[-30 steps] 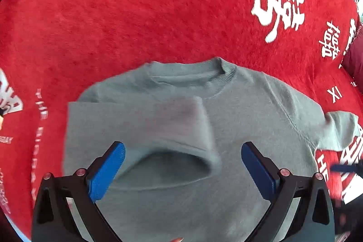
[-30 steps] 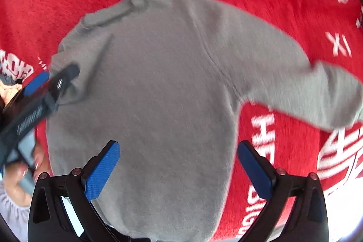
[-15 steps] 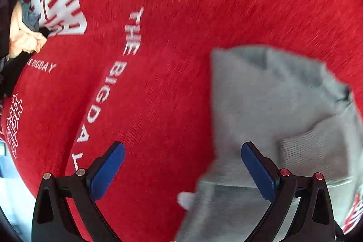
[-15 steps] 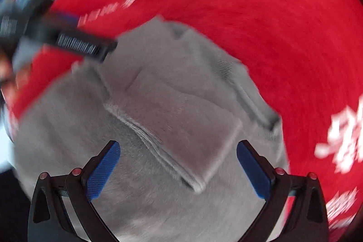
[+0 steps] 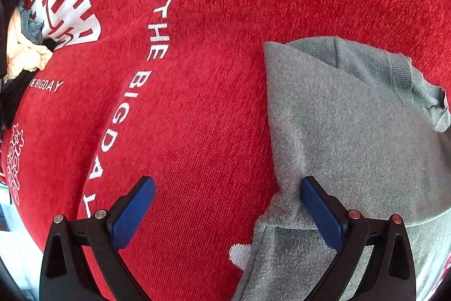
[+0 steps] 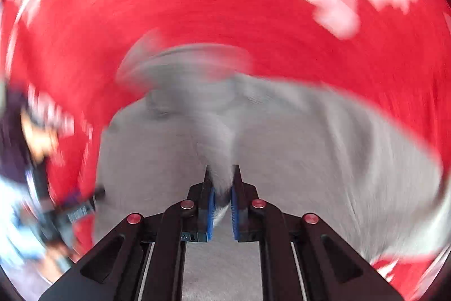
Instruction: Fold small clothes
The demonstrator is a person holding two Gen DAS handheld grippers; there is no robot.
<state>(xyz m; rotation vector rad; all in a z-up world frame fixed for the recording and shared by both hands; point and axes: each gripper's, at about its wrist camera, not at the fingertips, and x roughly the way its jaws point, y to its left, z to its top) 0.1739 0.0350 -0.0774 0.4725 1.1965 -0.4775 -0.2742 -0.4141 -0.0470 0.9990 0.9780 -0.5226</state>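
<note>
A grey sweater [image 5: 352, 132] lies on the red cloth, one sleeve folded in over its body and the ribbed collar [image 5: 400, 75] at the upper right. My left gripper [image 5: 228, 184] is open and points down over the sweater's left edge; its right finger [image 5: 321, 210] rests on the fabric, its left one over bare cloth. In the blurred right wrist view my right gripper [image 6: 222, 174] has its jaws closing, the blue pads pinching a raised fold of the grey sweater [image 6: 310, 146].
The red plush cloth [image 5: 197, 61] with white lettering covers the whole surface. A heap of other clothes [image 5: 25, 53] lies at its far left edge. The left gripper [image 6: 76, 208] shows as a dark blur at the left of the right wrist view.
My right gripper went from wide open over the sweater to closed on a pinch of its fabric. The left gripper swung from above the folded sleeve to the sweater's left edge and stayed there.
</note>
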